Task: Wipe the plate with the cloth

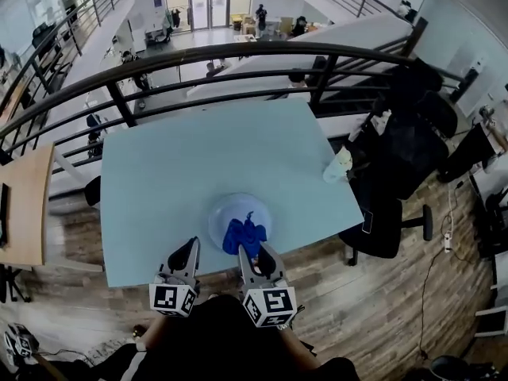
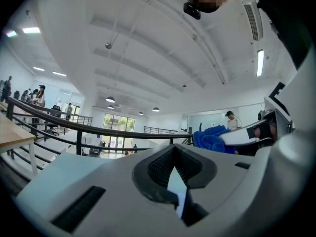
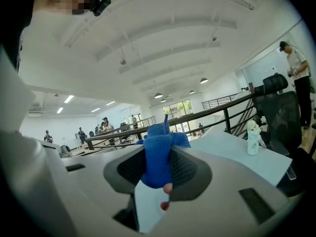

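At the front edge of the tabletop [image 1: 159,181], near its middle, sits a pale round plate [image 1: 218,213]. A bunched blue cloth [image 1: 242,235] shows over the plate's near right part. No view settles whether the cloth is pressed onto the plate or held just above it.

The right gripper [image 1: 255,254] reaches in over the front edge. Its own view shows its jaws clamped on the cloth, with the blue folds pinched between the dark pads and bulging out past the tips.

The left gripper [image 1: 189,248] is just beside the plate on its left, also at the front edge. Its tips are near the plate's rim and apart from the cloth. In the left gripper view its jaws are drawn together with nothing between them, and the cloth and the other gripper show off to the right.

A small pale bottle [image 1: 337,167] stands upright at the right edge of the tabletop, well apart from the plate. A dark curved railing [image 1: 238,58] runs beyond the far edge, and a black office chair [image 1: 389,221] stands off the front right corner.
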